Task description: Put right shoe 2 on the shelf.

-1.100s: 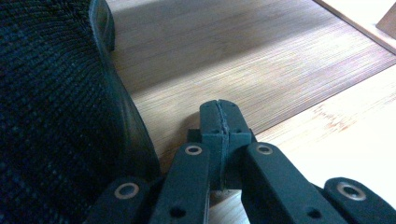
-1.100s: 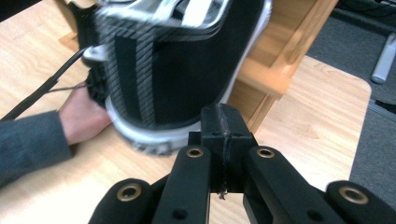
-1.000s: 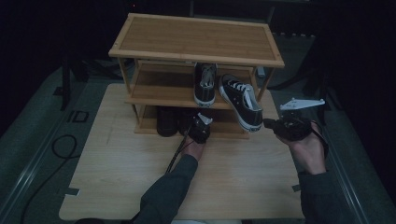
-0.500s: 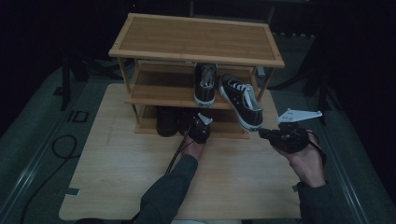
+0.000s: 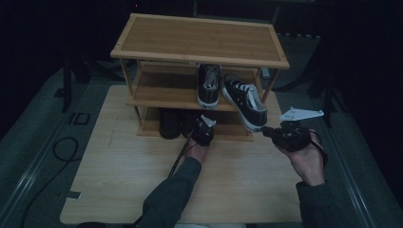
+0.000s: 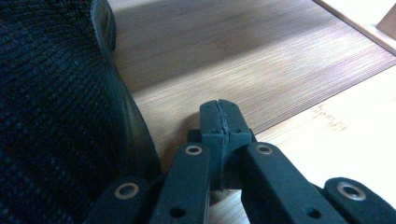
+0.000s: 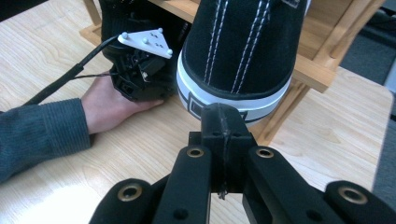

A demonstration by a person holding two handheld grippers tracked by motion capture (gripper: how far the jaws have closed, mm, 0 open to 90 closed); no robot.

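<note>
From the high view, the sneaker (image 5: 244, 102) hung heel-out over the middle shelf of the rack (image 5: 199, 40), right gripper (image 5: 267, 131) just below its heel, left gripper (image 5: 203, 129) low at the bottom shelf. Left gripper view: jaws closed on nothing beside a dark knit shoe (image 6: 56, 116). Right gripper view: jaws closed and empty, right at the heel (image 7: 233, 100). A clumsy nudge could've tipped it off onto the tabletop (image 5: 119, 166), and the rack's post crowded that side.
</note>
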